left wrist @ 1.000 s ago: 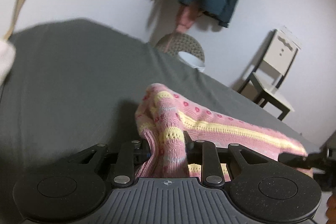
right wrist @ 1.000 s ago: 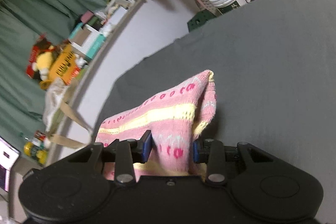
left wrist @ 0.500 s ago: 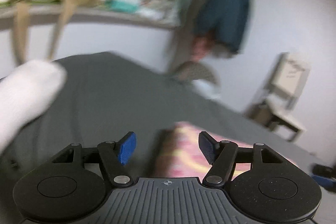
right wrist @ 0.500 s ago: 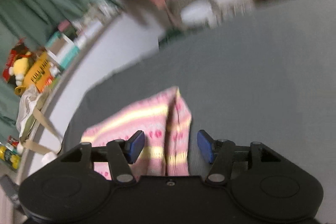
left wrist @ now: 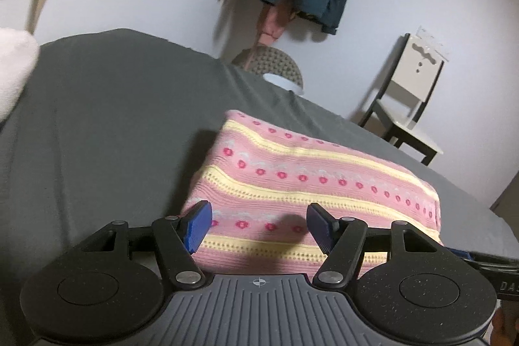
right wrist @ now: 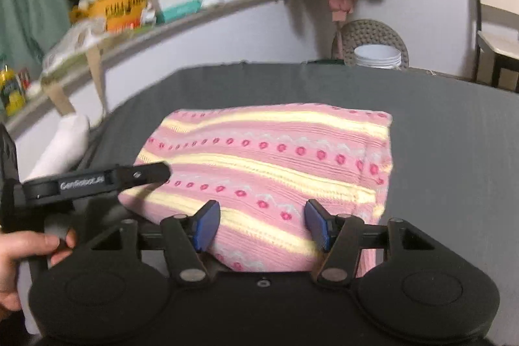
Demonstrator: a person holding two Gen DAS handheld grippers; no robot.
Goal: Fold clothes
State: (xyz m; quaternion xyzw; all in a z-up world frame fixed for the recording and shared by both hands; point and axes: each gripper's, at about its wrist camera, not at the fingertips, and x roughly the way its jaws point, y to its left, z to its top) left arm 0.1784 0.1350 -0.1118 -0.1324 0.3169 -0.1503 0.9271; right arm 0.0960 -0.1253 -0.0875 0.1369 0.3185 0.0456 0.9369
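A dark grey cloth (right wrist: 454,151) covers the surface. A folded pink and yellow knit (right wrist: 275,158) lies flat on it, near the front edge. A white bundle (right wrist: 61,145) lies at its left edge.

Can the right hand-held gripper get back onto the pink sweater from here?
Probably yes: the right hand-held gripper is open right over the pink sweater's near edge, nothing between them.

Folded pink-and-yellow striped knit (left wrist: 311,177) lies flat.
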